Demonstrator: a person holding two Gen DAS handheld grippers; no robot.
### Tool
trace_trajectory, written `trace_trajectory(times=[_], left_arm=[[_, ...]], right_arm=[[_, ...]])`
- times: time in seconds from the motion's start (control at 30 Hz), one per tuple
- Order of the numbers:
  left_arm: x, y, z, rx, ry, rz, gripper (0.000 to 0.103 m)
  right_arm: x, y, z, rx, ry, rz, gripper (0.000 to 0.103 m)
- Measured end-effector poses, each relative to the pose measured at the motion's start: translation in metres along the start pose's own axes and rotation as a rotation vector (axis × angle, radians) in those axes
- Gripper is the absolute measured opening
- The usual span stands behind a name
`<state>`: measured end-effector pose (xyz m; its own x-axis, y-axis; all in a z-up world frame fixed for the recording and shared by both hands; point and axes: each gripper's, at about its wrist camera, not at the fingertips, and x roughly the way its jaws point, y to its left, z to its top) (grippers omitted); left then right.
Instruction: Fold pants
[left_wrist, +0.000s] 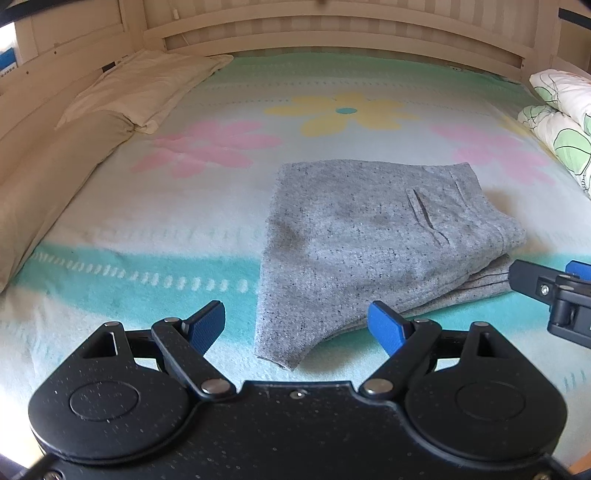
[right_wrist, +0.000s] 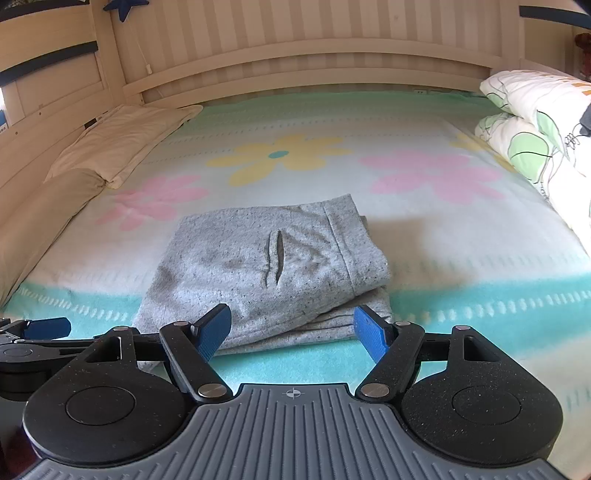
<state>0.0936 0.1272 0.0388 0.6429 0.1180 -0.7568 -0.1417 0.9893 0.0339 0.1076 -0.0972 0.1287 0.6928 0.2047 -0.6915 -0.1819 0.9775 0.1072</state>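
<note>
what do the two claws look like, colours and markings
Both are black speckled plastic with round pivot discs, silver rivets and ribbed blue pads. The left claw has a plain black base; the right claw has a grey ribbed base with a small crosshair mark. No hands or sleeves show.

1. The grey pants (left_wrist: 376, 251) lie folded in layers on the flowered blanket (left_wrist: 155, 236).
2. The left gripper (left_wrist: 297, 326), blue pads spread wide, sits just short of the pants' near corner.
3. The right gripper (left_wrist: 554, 284) pokes in beside the pants' right edge.
4. A cream pillow (left_wrist: 144, 88) lies well left of the pants.
</note>
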Motion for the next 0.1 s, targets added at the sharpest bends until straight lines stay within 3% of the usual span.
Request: trace_trajectory(times=[0.1], left_arm=[[0.0006, 0.0003, -0.0001, -0.002, 0.002, -0.004, 0.085]], right_arm=[[0.0001, -0.0001, -0.0002, 0.001, 0.0, 0.002, 0.072]])
